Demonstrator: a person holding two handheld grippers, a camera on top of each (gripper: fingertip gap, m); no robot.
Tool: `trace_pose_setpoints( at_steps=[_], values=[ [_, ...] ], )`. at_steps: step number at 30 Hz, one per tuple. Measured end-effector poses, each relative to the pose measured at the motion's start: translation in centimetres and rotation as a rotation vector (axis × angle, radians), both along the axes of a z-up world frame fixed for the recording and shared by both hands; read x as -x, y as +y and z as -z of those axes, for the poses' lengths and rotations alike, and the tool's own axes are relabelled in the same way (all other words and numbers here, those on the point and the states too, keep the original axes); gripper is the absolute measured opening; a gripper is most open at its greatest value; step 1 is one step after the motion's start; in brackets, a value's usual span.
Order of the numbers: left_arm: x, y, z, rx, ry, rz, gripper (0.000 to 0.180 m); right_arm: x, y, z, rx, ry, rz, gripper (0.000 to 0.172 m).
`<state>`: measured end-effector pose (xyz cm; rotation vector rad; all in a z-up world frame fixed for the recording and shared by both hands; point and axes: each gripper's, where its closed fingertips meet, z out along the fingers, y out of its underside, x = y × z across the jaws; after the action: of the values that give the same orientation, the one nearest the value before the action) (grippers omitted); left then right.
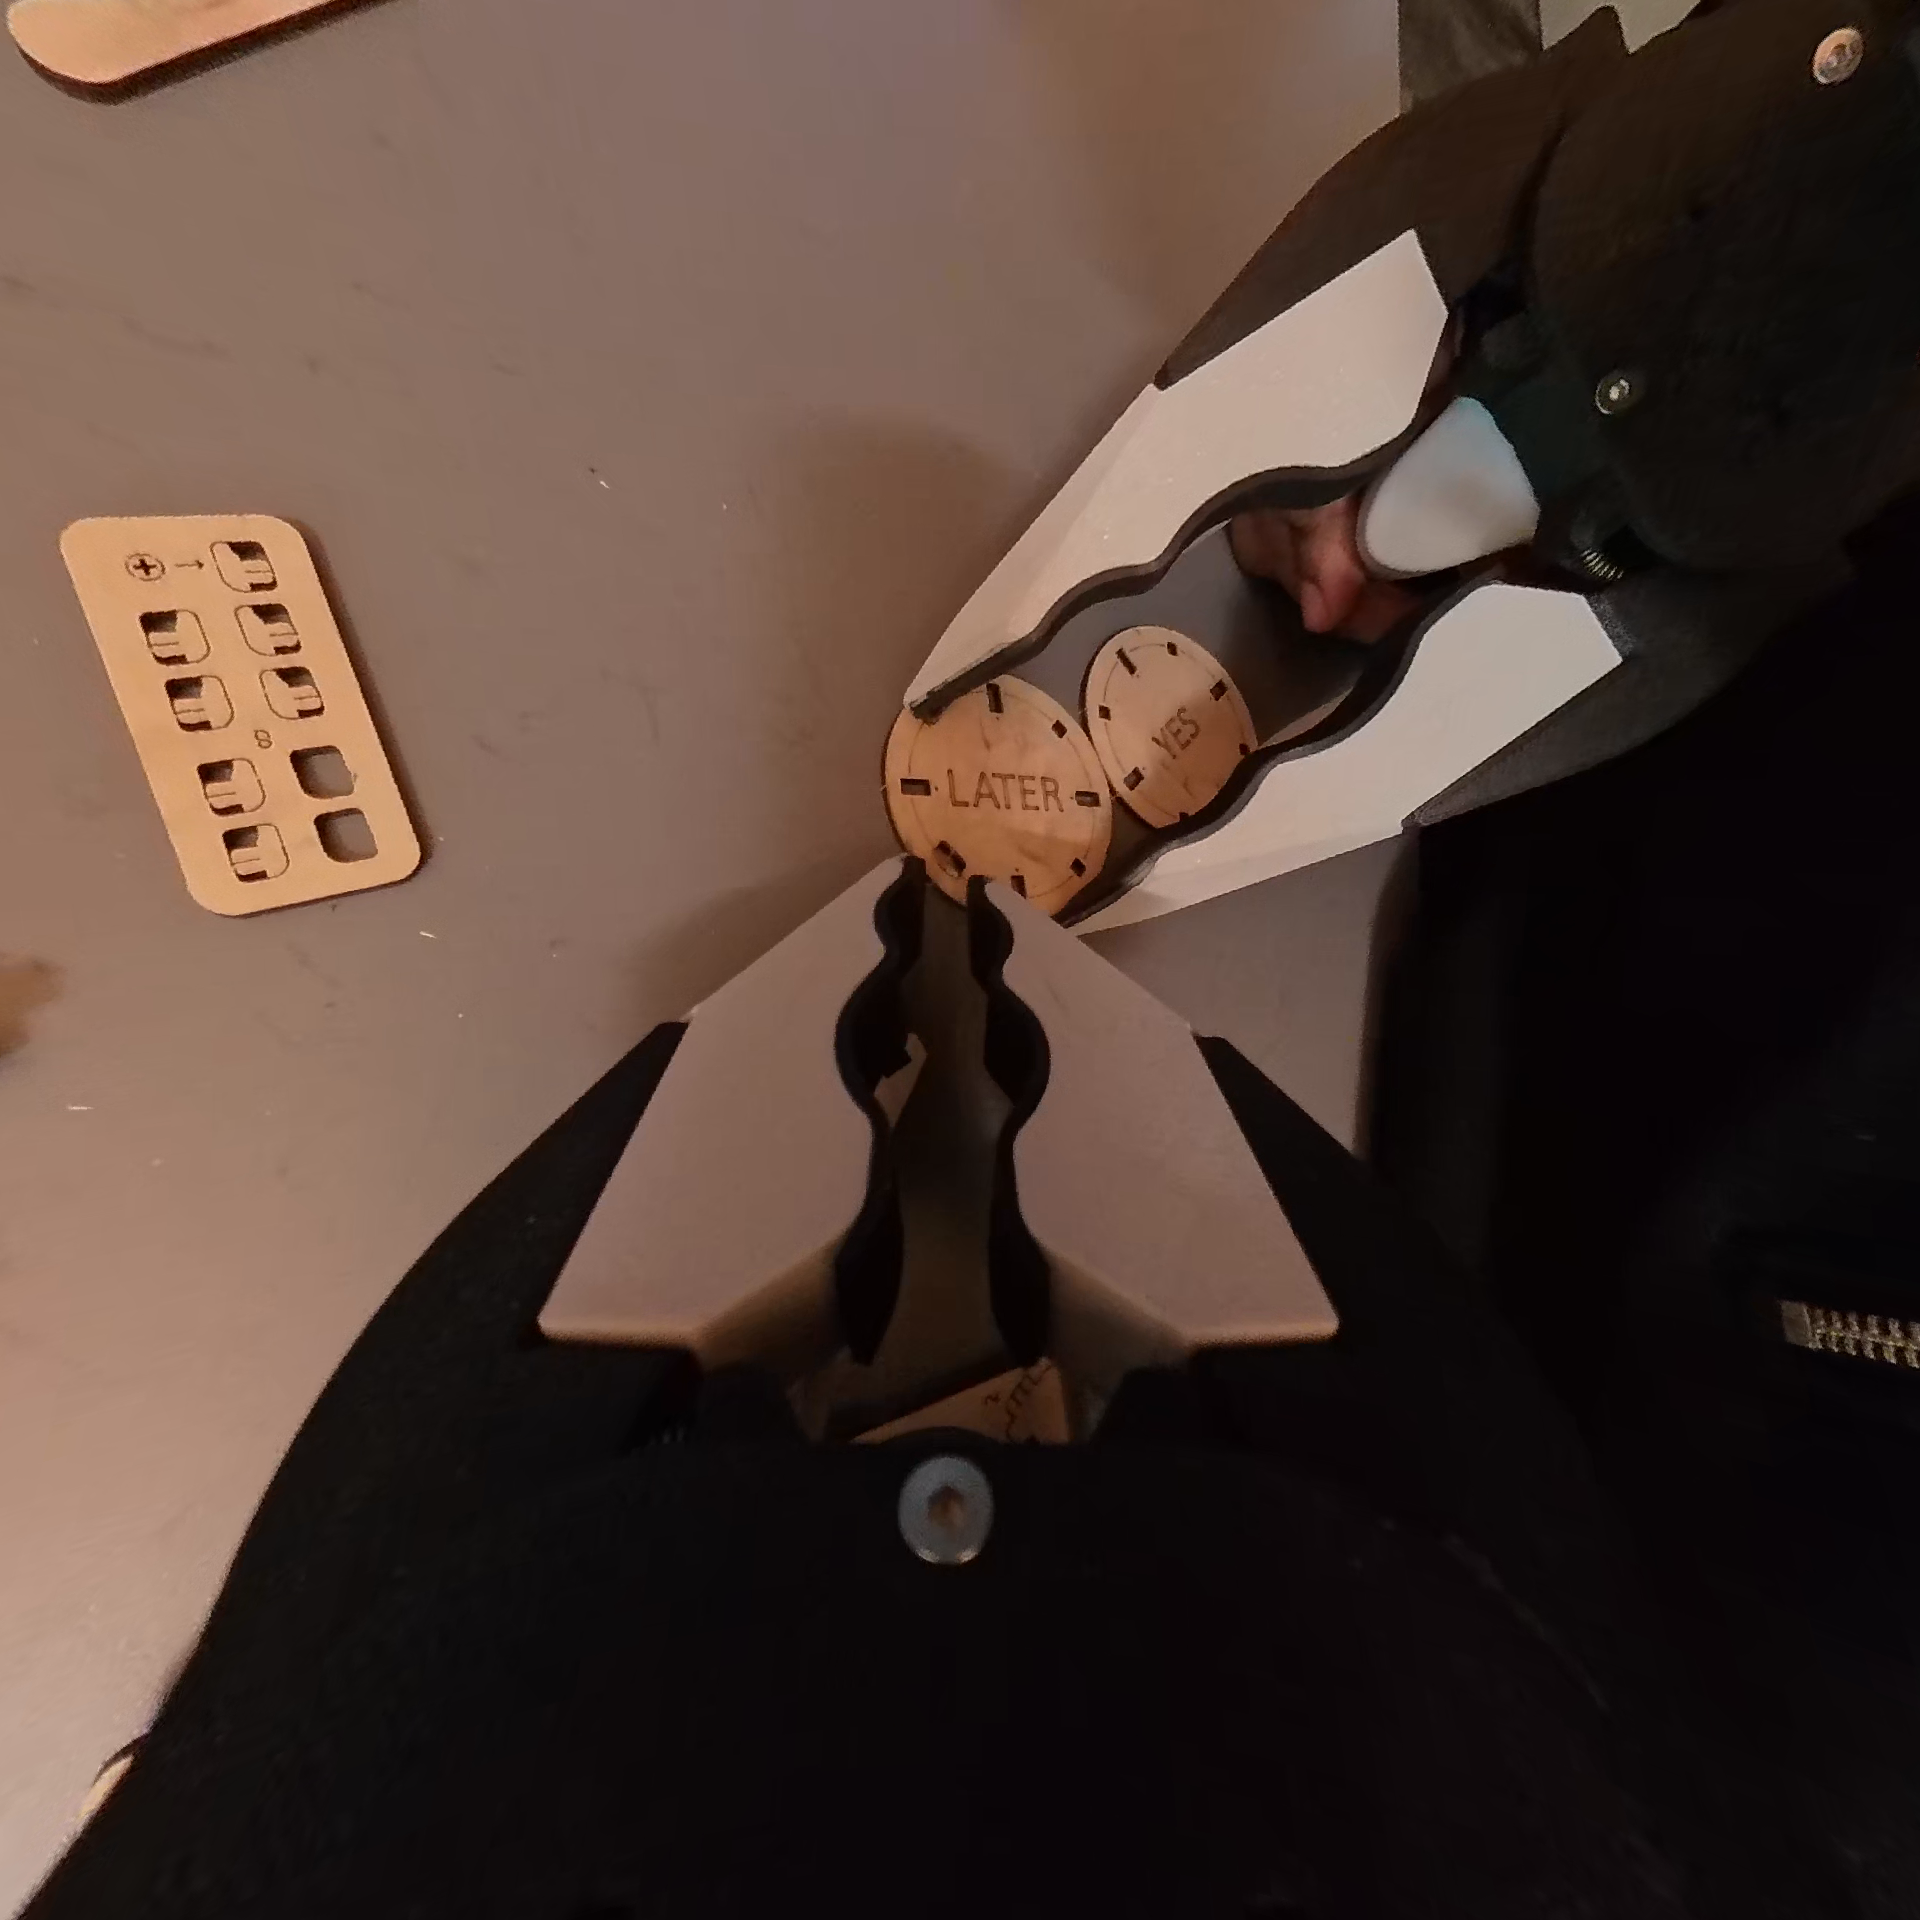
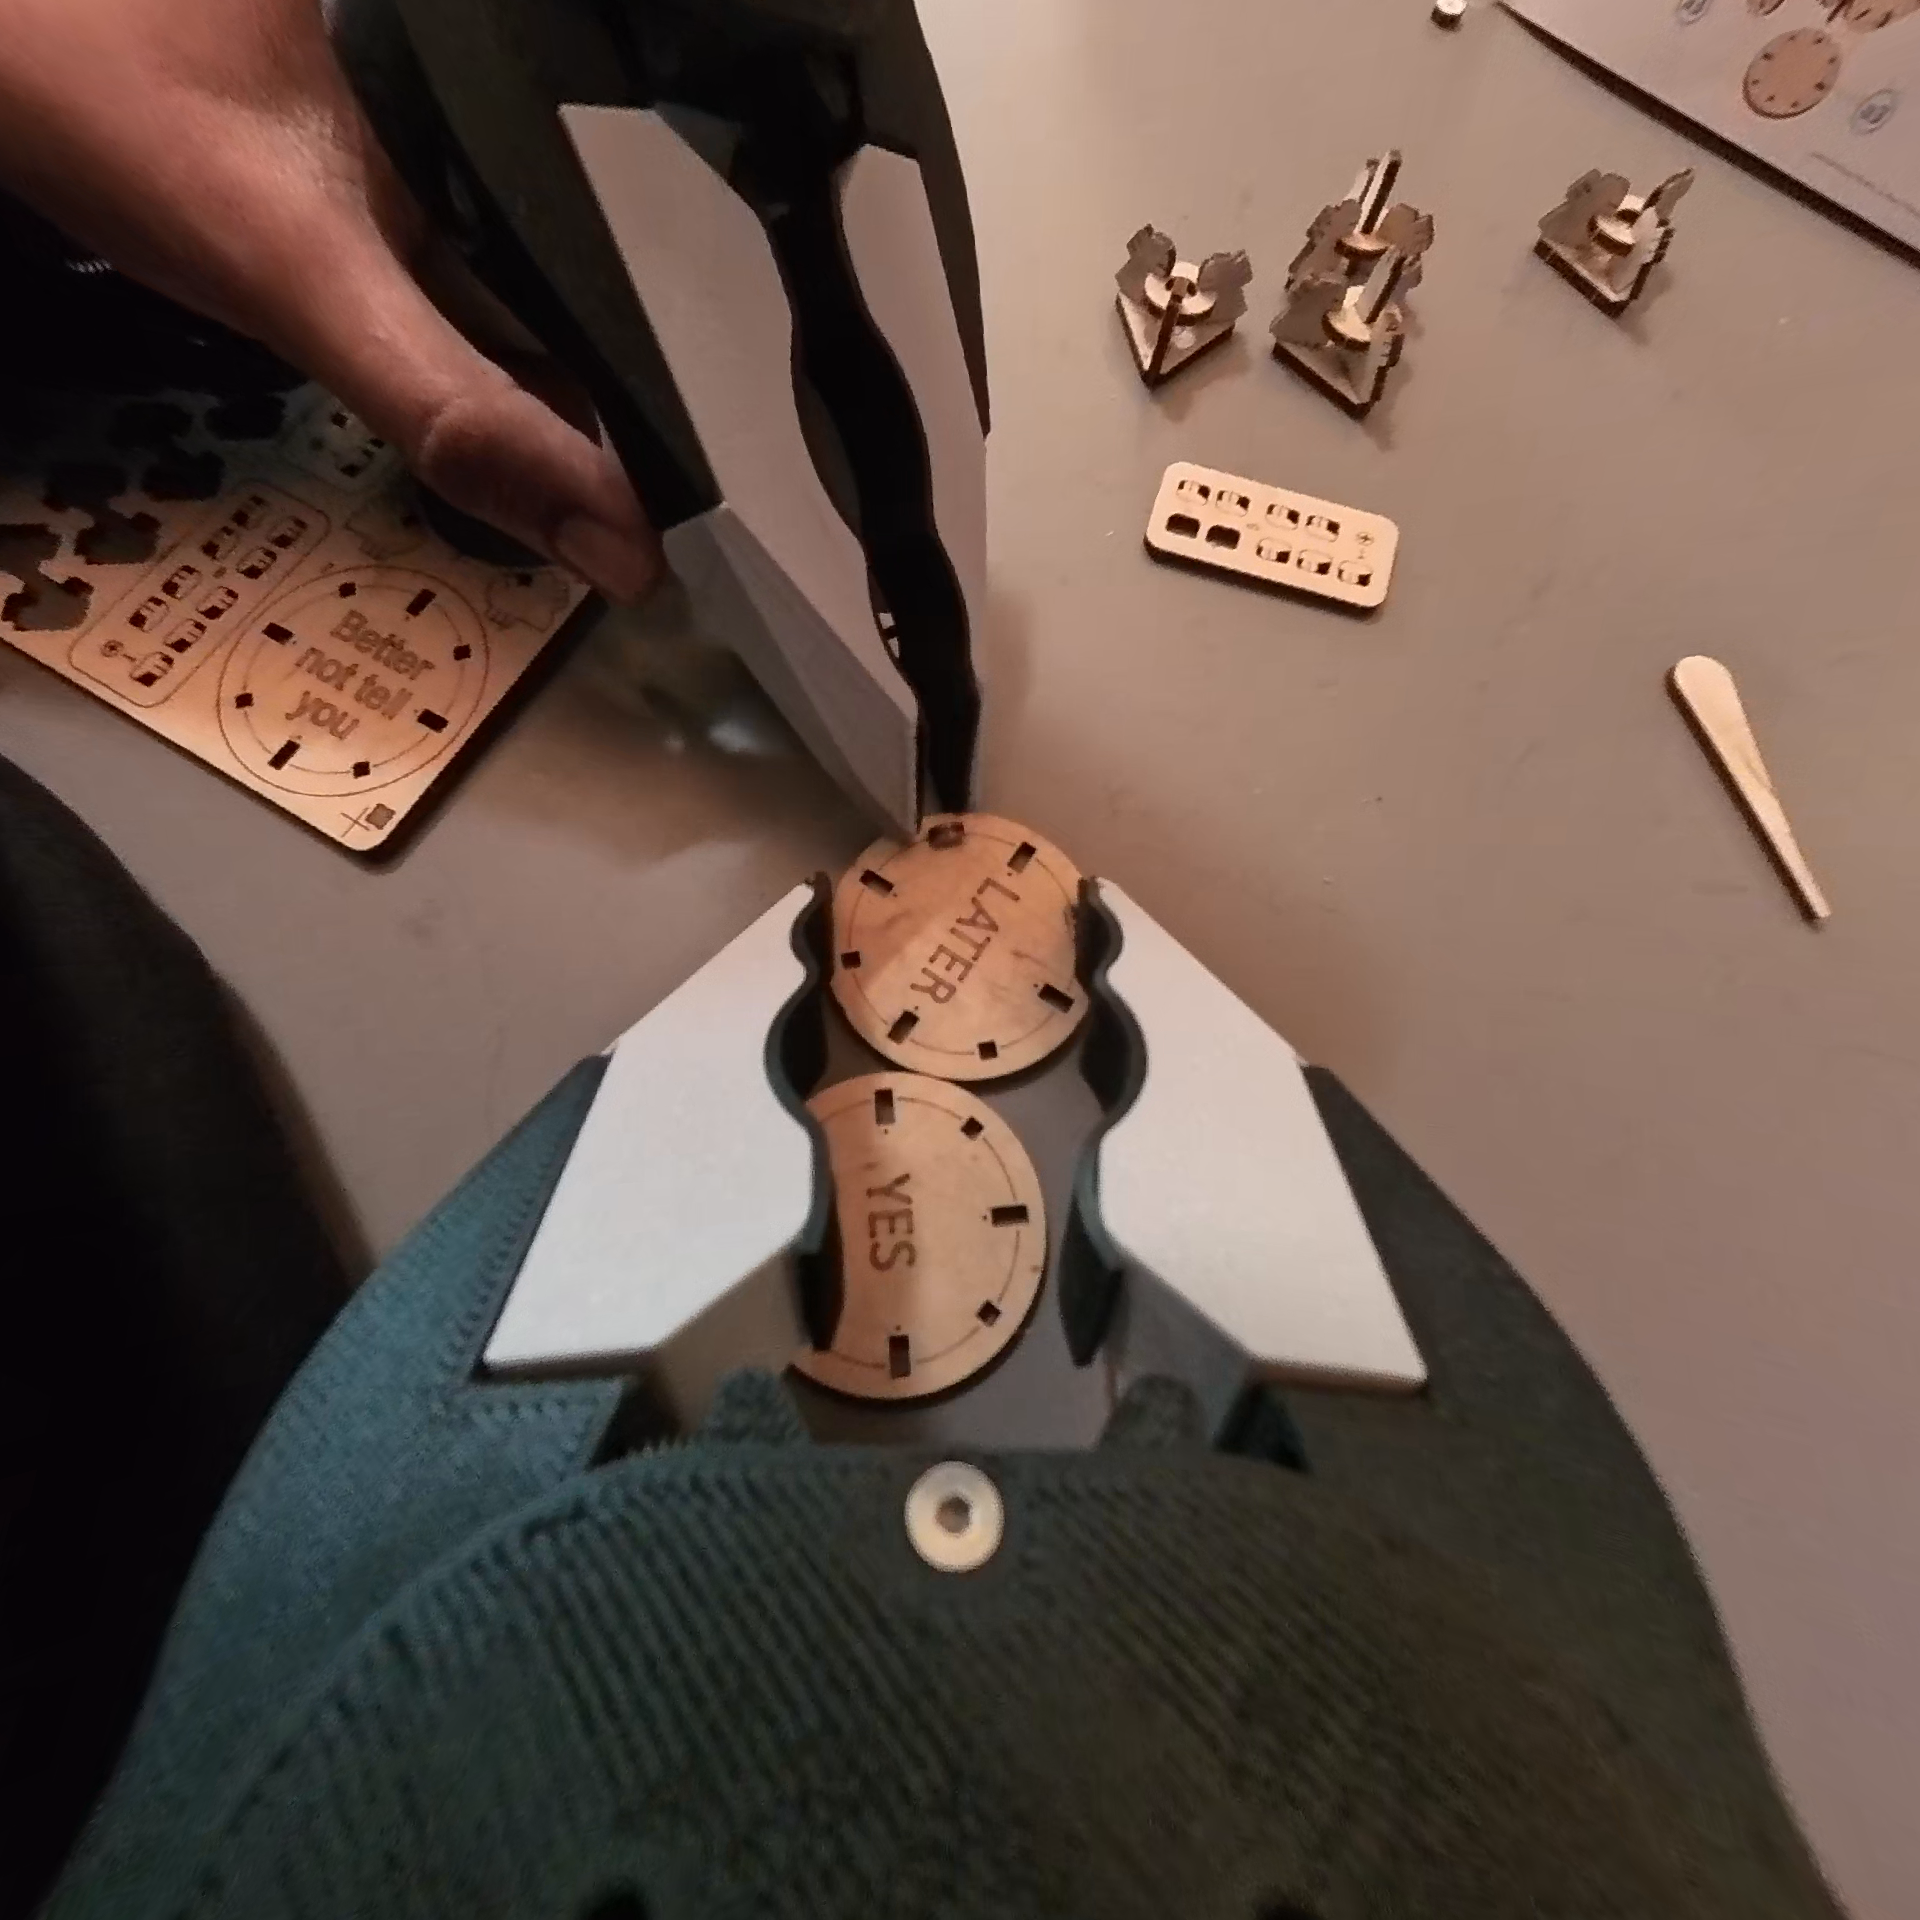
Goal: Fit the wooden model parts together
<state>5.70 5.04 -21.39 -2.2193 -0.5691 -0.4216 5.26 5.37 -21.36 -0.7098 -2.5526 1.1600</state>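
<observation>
Right wrist view: right gripper point(image 2: 951, 894) clamps a wooden disc point(image 2: 961, 951), left gripper point(image 2: 940, 816) nearly closed at its far rim and could knock it loose.

pale tan wooden discs point(image 2: 961, 956) with dark slot marks, grey table point(image 2: 1455, 1039), teal-bodied right gripper point(image 2: 951, 894)

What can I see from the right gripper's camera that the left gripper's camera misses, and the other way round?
Only the right wrist view shows the small assembled wooden pieces, a tapered wooden stick, the big cut-out sheet and a hand on the left gripper. Only the left wrist view shows a zipper on dark cloth. Both show two wooden discs, front disc and rear disc, between the right gripper's fingers, plus the small slotted card.
</observation>
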Motion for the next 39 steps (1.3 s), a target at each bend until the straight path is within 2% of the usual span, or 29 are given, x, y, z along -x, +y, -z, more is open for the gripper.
trace_pose_setpoints(
  at_steps=[13,15,17,19,22,24,25,26,29,30,36,39],
  values=[
    [0.0,0.0,0.0,0.001,0.002,-0.002,0.007,0.1,0.1,-0.1,0.016,-0.014,0.008,0.046],
    [-0.1,0.1,0.0,0.001,0.001,-0.002,0.007,1.0,0.7,-0.1,0.019,-0.022,0.072,0.073],
    [-0.1,0.1,0.0,0.001,0.0,-0.002,0.007,1.2,0.7,-0.7,0.067,-0.02,0.081,0.074],
    [-0.1,0.1,0.0,0.0,-0.004,-0.002,0.007,1.3,0.8,-1.2,0.098,-0.007,0.081,0.07],
    [-0.1,0.1,0.0,-0.002,-0.01,-0.003,0.006,0.4,0.5,-1.1,0.076,0.009,0.021,0.041],
    [-0.1,0.1,0.0,-0.002,-0.008,-0.003,0.006,0.2,0.7,-0.7,0.005,0.066,0.001,0.041],
    [-0.1,0.1,0.0,-0.001,-0.007,-0.003,0.006,0.4,0.9,-0.5,-0.03,0.103,0.005,0.051],
    [-0.1,0.1,0.0,-0.001,-0.006,-0.003,0.006,0.4,0.9,-0.7,-0.047,0.141,0.006,0.054],
    [-0.1,0.1,0.0,-0.002,-0.009,-0.003,0.006,0.0,0.7,-0.7,-0.066,0.177,-0.027,0.045],
    [-0.1,0.1,0.0,-0.002,-0.009,-0.003,0.006,-0.1,0.6,-0.7,-0.062,0.169,-0.033,0.042],
    [-0.1,0.1,0.0,-0.002,-0.009,-0.003,0.006,-0.8,0.2,-0.5,0.046,-0.026,-0.034,0.057],
    [-0.2,0.1,0.0,-0.003,-0.014,0.0,0.006,-0.7,0.2,-0.3,0.059,-0.065,-0.025,0.059]
  ],
)
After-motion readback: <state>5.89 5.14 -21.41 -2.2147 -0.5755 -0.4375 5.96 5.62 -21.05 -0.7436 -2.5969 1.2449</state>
